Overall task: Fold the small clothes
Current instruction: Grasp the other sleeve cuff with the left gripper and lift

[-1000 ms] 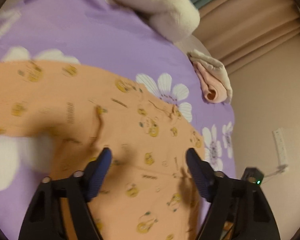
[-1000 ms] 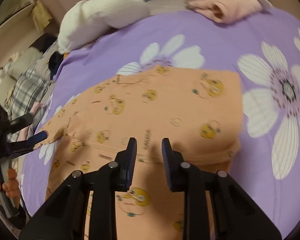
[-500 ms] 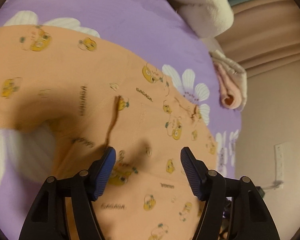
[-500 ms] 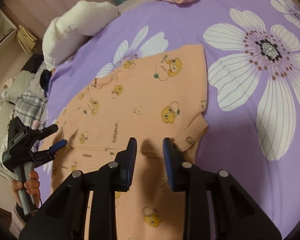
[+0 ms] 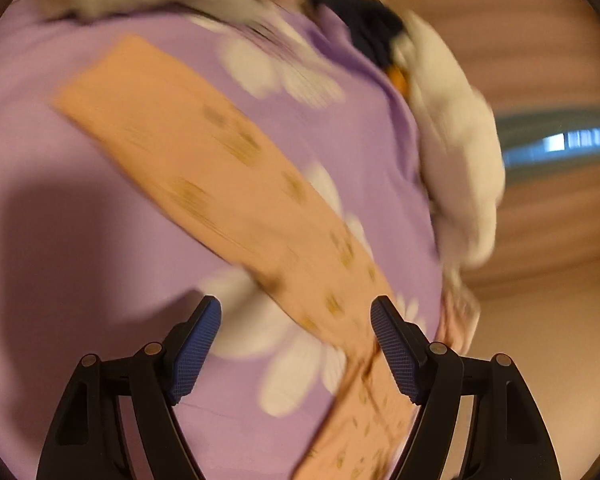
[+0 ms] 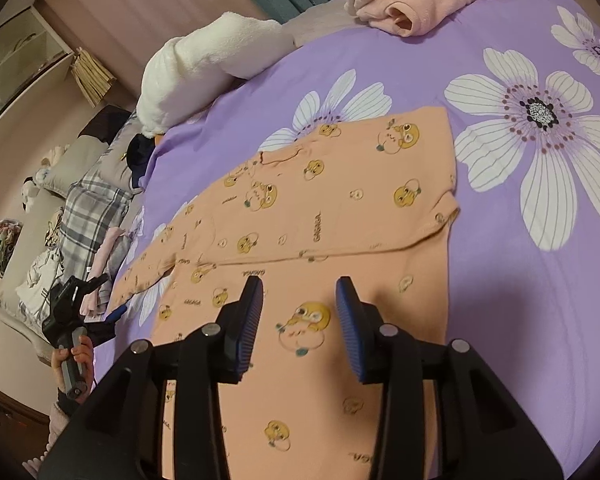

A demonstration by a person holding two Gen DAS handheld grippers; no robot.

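The peach cotton shirt printed with yellow cartoon faces (image 6: 340, 216) lies flat on the purple flowered bedsheet (image 6: 520, 280). Both the left gripper (image 5: 296, 344) and right gripper (image 6: 300, 320) are spread, pinching nothing (jaws just widened). Best to pinch the sleeve edge cleanly before folding inward.

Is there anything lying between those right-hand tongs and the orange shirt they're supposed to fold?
Nothing visible. The right tongs hang open directly above the orange shirt, with only bare cloth under them. The pink folded clothes and the white plush sit apart, farther up the purple bedspread.
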